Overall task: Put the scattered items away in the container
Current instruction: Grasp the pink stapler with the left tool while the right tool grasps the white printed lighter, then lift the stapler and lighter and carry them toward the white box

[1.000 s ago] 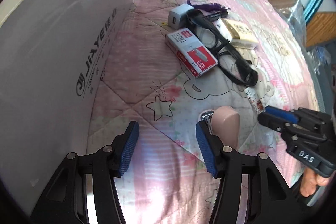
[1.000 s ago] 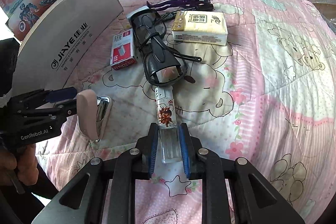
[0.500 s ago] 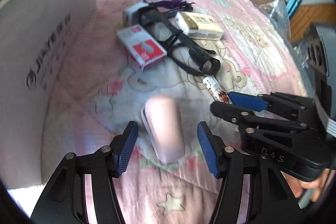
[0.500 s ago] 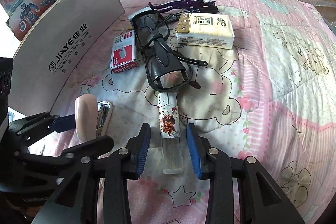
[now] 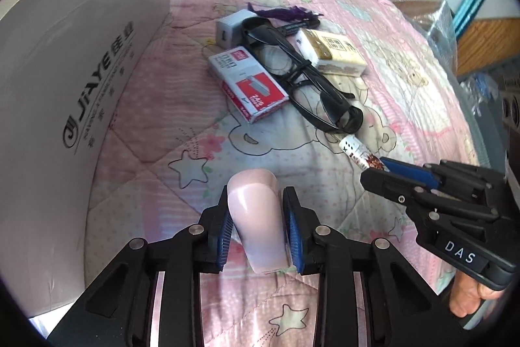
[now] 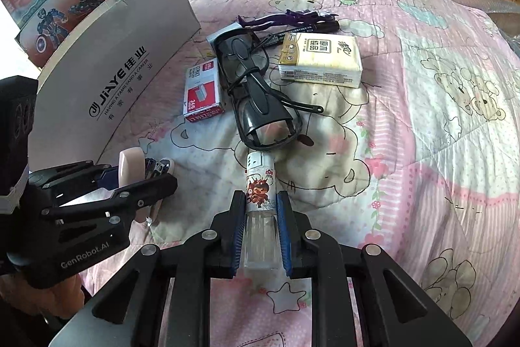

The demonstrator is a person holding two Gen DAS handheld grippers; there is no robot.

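The white box [image 5: 81, 80] stands to the left, nearer the left gripper [image 5: 256, 230], whose jaws have just closed onto the pink stapler [image 5: 256, 217]; the right gripper [image 6: 258, 226] has just clamped the lighter [image 6: 260, 194] lengthwise on the bed [image 6: 422, 152].

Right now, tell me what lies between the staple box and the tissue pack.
The black glasses lie folded between the staple box and the tissue pack, running lengthwise along the gap. The right wrist view shows it best; the left wrist view agrees.
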